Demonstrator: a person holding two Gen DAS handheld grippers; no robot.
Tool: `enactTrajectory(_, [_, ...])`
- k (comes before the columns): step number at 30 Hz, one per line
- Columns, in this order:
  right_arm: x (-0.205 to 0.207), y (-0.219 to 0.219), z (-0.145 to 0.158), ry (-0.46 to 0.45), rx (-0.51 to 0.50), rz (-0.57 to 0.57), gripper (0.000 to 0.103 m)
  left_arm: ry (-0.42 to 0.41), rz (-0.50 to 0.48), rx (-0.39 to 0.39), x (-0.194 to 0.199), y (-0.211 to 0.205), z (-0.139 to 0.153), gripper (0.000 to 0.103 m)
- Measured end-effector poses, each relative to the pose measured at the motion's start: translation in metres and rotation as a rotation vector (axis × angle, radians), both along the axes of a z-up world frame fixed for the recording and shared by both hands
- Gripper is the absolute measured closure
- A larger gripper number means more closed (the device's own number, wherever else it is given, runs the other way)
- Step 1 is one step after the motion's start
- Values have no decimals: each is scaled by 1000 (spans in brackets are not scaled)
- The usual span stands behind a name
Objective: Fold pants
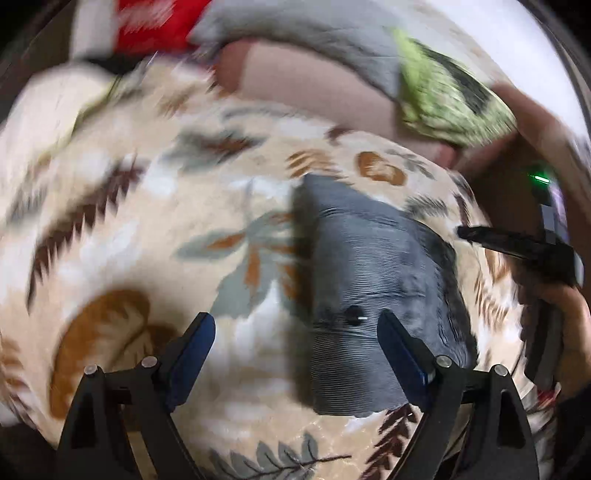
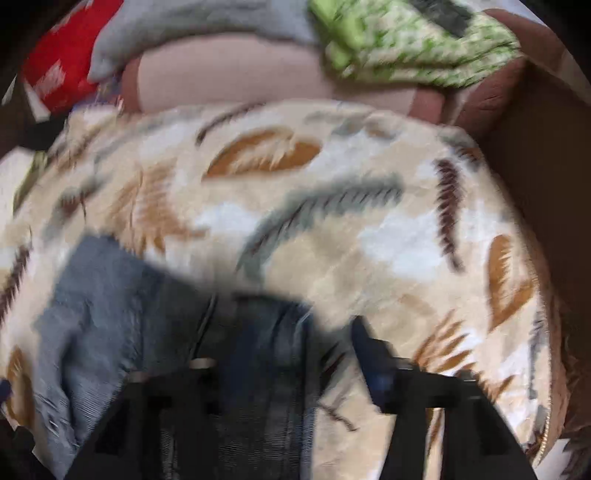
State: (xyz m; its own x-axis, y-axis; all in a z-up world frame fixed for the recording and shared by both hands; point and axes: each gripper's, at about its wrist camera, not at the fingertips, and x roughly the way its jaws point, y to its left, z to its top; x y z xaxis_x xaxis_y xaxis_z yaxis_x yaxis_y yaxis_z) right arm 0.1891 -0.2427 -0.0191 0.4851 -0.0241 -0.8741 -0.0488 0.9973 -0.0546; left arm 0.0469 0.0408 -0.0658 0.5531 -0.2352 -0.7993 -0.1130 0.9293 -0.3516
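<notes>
Scene: leaf-print blanket (image 1: 155,206) spread across a bed, feather and fern motifs in brown, grey-green and ochre on cream; both views smeared by motion blur.
Pants: grey ribbed pants (image 1: 369,280) folded into a compact rectangle, lying flat on the blanket toward its right side in the left wrist view; dark round button (image 1: 354,314) showing on the near part.
Pants, right view: same garment (image 2: 147,317) at the lower left, bluish-grey, partly under the near gripper frame.
Left gripper: left gripper (image 1: 297,341) held above the blanket at the near edge of the pants, jaws wide apart, nothing between them; blue-padded right finger over the garment's near corner, left finger over bare blanket.
Right gripper: right gripper (image 2: 284,363) low in its own view, fingers spread apart, left one over the pants, right one over the blanket; contact with the cloth impossible to judge through the blur.
Right gripper, seen from the left: black frame (image 1: 524,247) at the right border, green light (image 1: 540,180) glowing above it.
Far edge: pink pillow (image 2: 236,81) beyond the blanket, grey cloth (image 2: 192,26), red item (image 2: 62,55) and green patterned cloth (image 2: 413,40) piled behind it.
</notes>
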Motion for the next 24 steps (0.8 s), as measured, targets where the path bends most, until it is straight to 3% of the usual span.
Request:
enactTrajectory(3, [17, 38, 25, 45, 83, 121, 42, 93, 2, -75, 11, 1, -18, 14])
enactTrajectory(6, [31, 104, 28, 131, 77, 288, 39, 134, -21, -117, 15, -9, -26, 13])
enactTrajectory(11, [61, 199, 0, 245, -65, 408, 38, 178, -37, -135, 24, -23, -36, 13])
enactTrajectory(15, [76, 228, -38, 337, -187, 426, 38, 185, -40, -146, 29, -26, -40, 13])
enactTrajectory(16, [77, 228, -43, 353, -183, 422, 43, 182, -43, -141, 30, -27, -40, 14])
enactTrajectory(17, [78, 227, -47, 379, -164, 429, 80, 178, -46, -137, 30, -27, -39, 15])
enactTrajectory(18, [78, 225, -50, 400, -164, 429, 89, 176, -55, -138, 31, -29, -39, 23])
enactTrajectory(19, [77, 224, -52, 398, -173, 424, 90, 174, -71, -143, 32, -31, -39, 37])
enactTrajectory(21, [79, 218, -52, 394, -162, 402, 92, 170, -99, -151, 34, -37, -35, 50])
enactTrajectory(24, [80, 210, -46, 362, -126, 369, 93, 159, -99, -122, 34, -45, -29, 58])
